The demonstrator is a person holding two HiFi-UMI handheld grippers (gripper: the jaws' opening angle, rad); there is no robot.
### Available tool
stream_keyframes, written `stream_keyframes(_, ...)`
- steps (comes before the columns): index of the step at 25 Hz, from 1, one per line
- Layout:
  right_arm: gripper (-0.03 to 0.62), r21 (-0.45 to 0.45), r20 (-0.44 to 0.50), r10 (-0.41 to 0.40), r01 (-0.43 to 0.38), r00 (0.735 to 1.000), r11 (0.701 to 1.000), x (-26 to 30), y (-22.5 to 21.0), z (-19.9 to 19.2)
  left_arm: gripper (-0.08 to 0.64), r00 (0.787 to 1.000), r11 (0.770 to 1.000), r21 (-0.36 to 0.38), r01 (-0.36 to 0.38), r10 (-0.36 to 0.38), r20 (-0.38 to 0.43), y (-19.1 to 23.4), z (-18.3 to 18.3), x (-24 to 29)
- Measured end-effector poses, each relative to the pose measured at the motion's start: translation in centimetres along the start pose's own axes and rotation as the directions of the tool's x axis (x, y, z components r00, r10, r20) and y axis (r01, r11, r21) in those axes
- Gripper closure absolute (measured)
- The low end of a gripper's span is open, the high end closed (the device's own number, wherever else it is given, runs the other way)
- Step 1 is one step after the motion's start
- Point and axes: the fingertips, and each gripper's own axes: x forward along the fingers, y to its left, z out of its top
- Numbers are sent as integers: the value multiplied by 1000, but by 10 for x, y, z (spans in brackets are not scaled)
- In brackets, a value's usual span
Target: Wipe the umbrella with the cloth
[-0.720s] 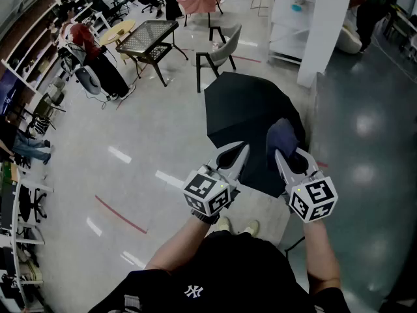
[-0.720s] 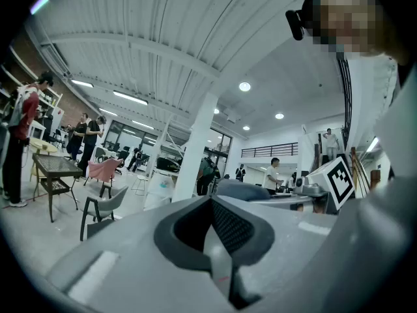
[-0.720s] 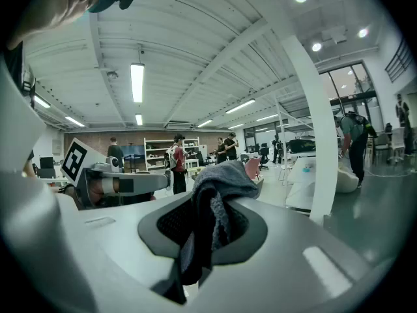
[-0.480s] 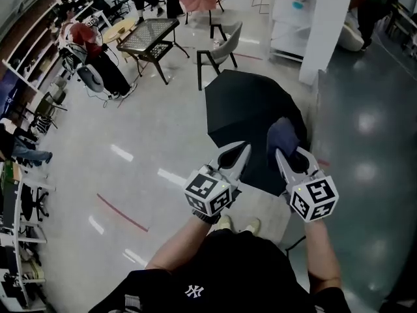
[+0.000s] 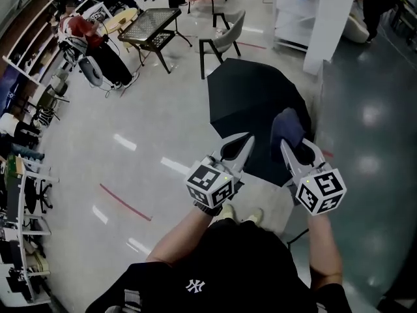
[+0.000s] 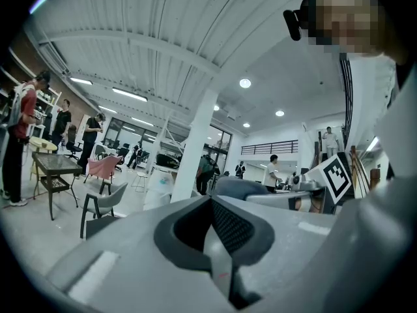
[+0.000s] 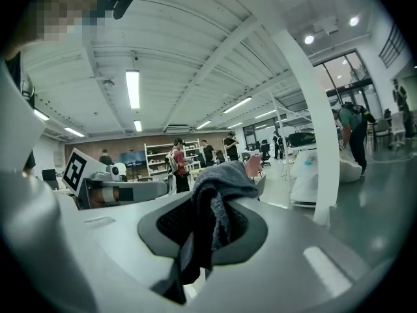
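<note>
An open black umbrella [image 5: 251, 106] lies on the shiny floor ahead of me in the head view. My right gripper [image 5: 293, 150] is shut on a dark blue-grey cloth [image 5: 287, 126], which sticks up past its tips over the umbrella's near right part. In the right gripper view the cloth [image 7: 208, 207] hangs bunched between the jaws of that gripper [image 7: 203, 230]. My left gripper [image 5: 240, 147] hovers over the umbrella's near edge, shut with nothing in it. The left gripper view shows that gripper [image 6: 215, 230] with jaws pressed together, tilted upward.
A grey chair [image 5: 221, 41] and a dark mesh-top table [image 5: 148, 26] stand beyond the umbrella. A white pillar [image 5: 329, 18] rises at the right. Shelves [image 5: 29, 77] and a person in red [image 5: 75, 31] are at the far left. Red tape [image 5: 124, 202] marks the floor.
Both grippers have shifted slightly right and nearer in the head view, and the view has tilted a little. The cloth stays in the right gripper.
</note>
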Motion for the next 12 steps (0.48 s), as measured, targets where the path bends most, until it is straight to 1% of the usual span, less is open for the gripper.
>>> stream_keyframes(5,509,46,27,-22,21,999,999,-7,-40,8,560,1000,1000,17,-2,2,10,12,5,16)
stream_keyframes(9,508,66,22,-37,35,999,997,-14,-56,-12,560,999,999,34,-32,31,18,28,3,4)
stream_keyframes(12,509,87,8,-52,51,999,995,-11,-68,-29,560,998,998,29,-60,61,-5,37,-10,-2)
